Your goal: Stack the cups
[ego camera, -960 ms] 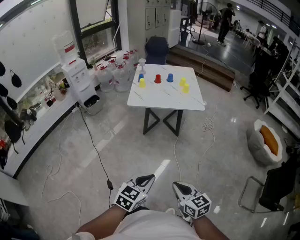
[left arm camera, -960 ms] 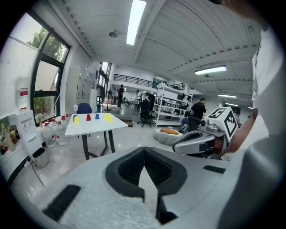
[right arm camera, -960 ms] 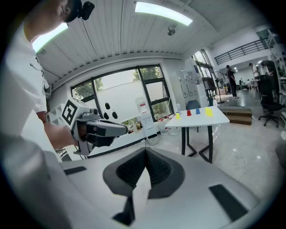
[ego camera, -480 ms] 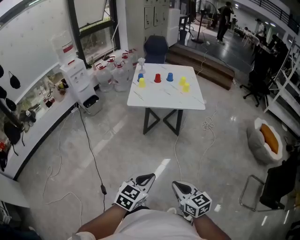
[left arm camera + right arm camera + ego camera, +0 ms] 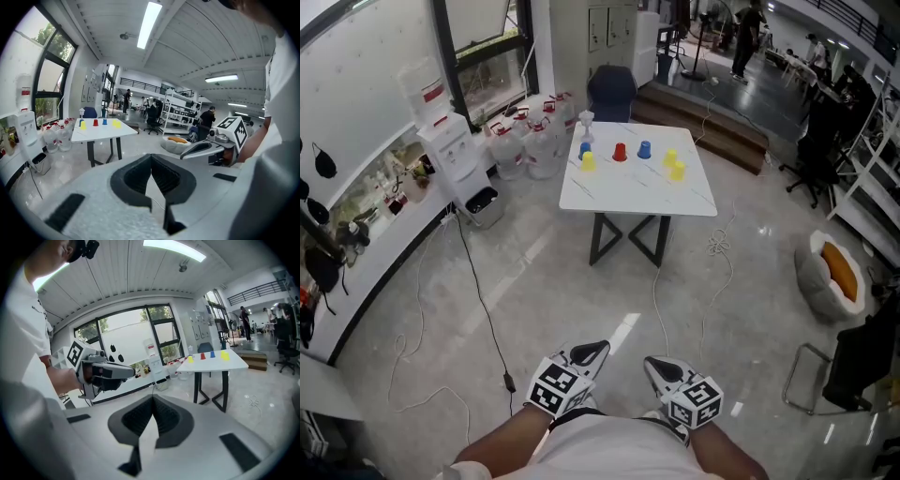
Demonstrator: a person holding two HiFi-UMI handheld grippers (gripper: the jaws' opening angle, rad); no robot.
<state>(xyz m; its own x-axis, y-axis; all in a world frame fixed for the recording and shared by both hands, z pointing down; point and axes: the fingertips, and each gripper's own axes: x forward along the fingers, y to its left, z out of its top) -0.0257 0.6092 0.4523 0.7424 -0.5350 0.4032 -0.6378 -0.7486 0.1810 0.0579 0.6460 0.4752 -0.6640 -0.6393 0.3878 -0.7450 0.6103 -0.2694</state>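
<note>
Several small cups stand on the white table far ahead: a blue cup, a yellow cup, a red cup, another blue cup and two yellow cups. Low in the head view, close to my body, my left gripper and right gripper are both shut and hold nothing. The left gripper view has the shut left gripper with the table far off. In the right gripper view the right gripper is shut, and the table is distant.
Water jugs and a dispenser line the left wall. A dark chair stands behind the table. A cable snakes over the floor on the left. A cushion bed and a black chair are at the right.
The view has shifted slightly; the table sits a little further right and higher in the picture. Both grippers stay shut and side by side near my body.
</note>
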